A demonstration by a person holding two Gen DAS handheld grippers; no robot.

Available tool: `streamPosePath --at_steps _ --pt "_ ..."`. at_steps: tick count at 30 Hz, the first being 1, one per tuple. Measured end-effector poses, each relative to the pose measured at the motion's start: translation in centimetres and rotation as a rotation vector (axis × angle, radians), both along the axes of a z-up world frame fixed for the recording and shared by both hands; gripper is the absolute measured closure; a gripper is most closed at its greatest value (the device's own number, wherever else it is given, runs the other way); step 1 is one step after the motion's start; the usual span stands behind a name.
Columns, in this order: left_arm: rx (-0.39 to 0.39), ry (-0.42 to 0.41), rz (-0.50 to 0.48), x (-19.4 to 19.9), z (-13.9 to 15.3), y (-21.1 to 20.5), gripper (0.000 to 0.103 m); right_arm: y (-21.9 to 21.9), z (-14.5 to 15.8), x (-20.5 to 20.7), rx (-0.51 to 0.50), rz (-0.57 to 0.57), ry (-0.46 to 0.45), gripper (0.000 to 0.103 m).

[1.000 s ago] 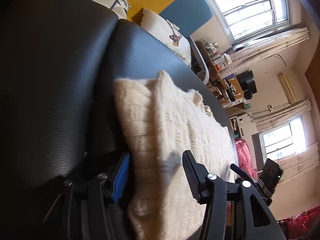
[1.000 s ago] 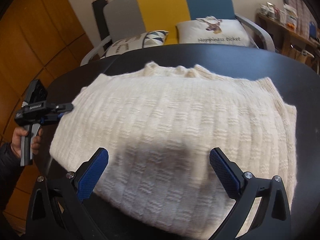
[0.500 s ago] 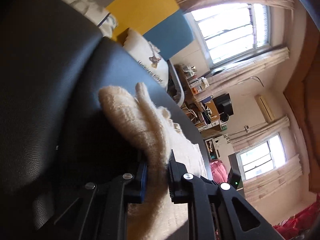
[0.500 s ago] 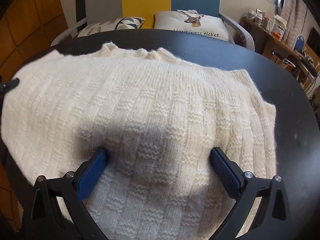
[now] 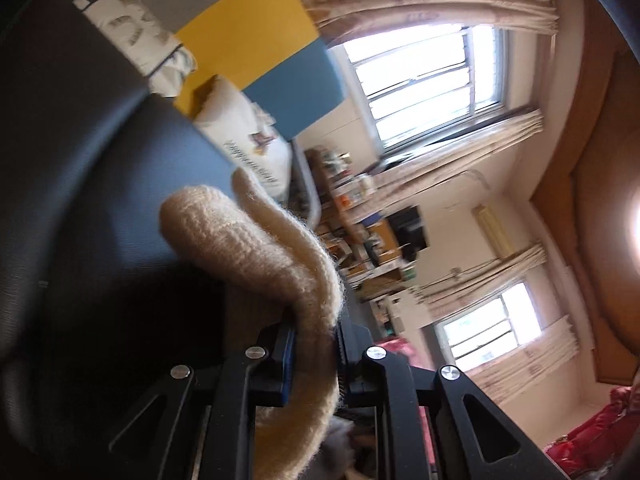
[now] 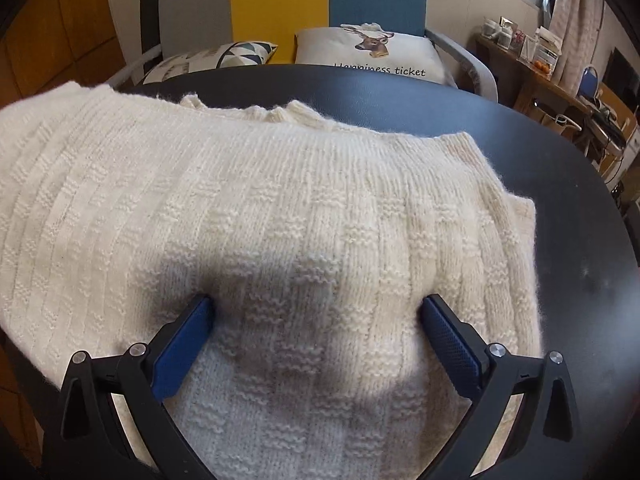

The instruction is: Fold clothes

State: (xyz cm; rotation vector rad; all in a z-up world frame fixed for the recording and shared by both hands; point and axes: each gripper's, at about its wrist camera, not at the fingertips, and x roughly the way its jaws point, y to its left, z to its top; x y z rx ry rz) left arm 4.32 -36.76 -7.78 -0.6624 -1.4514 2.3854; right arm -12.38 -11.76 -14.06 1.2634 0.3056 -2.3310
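Observation:
A cream knitted sweater lies partly folded on a round black table. Its left side is raised off the table in the right wrist view. My left gripper is shut on the sweater's edge, which bulges up and forward from between the blue pads. My right gripper is open and low over the near part of the sweater, one pad on each side of a shaded patch of knit; whether the pads touch the cloth I cannot tell.
Behind the table stands a grey, yellow and blue sofa with a deer cushion and a patterned cushion. A cluttered wooden desk runs along the right wall. Windows with curtains show in the left wrist view.
My left gripper closed on the sweater's left edge and lifted it, tilting upward. My right gripper moved forward over the sweater and stayed open.

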Motion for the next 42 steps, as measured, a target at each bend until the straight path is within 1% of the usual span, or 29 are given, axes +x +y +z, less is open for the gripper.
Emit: streamPosePath --at_steps 3,9,11,17,20,22,29,33,35,38,40,42 --pt "0.027 0.043 -0.006 -1.2 1.6 2.0 0.088 0.1 -0.1 0.2 -0.02 0.01 0.001 0.0" --pt "0.056 0.074 -0.035 -4.0 3.2 6.4 0.088 0.5 -0.2 0.2 -0.063 0.033 0.0 0.0" --pt "0.064 0.074 -0.043 -5.1 3.3 7.7 0.088 0.6 -0.1 0.3 -0.077 0.055 -0.001 0.0" --pt "0.088 0.071 -0.068 -8.1 3.5 11.4 0.088 1.0 -0.2 0.1 -0.108 0.074 0.003 0.0" --pt "0.092 0.055 -0.078 -9.3 3.1 12.7 0.088 0.8 -0.3 0.2 -0.088 0.083 0.017 0.0" --pt "0.071 0.031 -0.095 -10.2 2.6 13.5 0.088 0.7 -0.5 0.3 -0.072 0.087 0.029 0.0" --pt "-0.013 -0.057 -0.163 -13.2 1.0 16.0 0.088 1.0 -0.5 0.2 -0.088 0.102 0.047 0.0" --pt "-0.061 -0.107 -0.201 -14.9 0.1 17.5 0.088 1.8 0.2 0.5 -0.087 0.141 0.065 0.0" --pt "-0.092 -0.135 -0.22 -15.8 -0.4 18.3 0.088 3.0 0.9 0.6 -0.093 0.142 0.072 0.0" --pt "-0.16 -0.211 -0.257 -17.5 -1.2 20.1 0.086 5.3 1.2 0.7 -0.144 0.129 0.045 0.0" --pt "-0.209 -0.271 -0.292 -18.6 -1.7 21.6 0.081 6.4 0.9 0.8 -0.163 0.131 0.017 0.0" --pt "-0.228 -0.282 -0.326 -19.2 -1.9 22.8 0.081 7.1 0.2 0.9 -0.169 0.13 0.013 0.0"
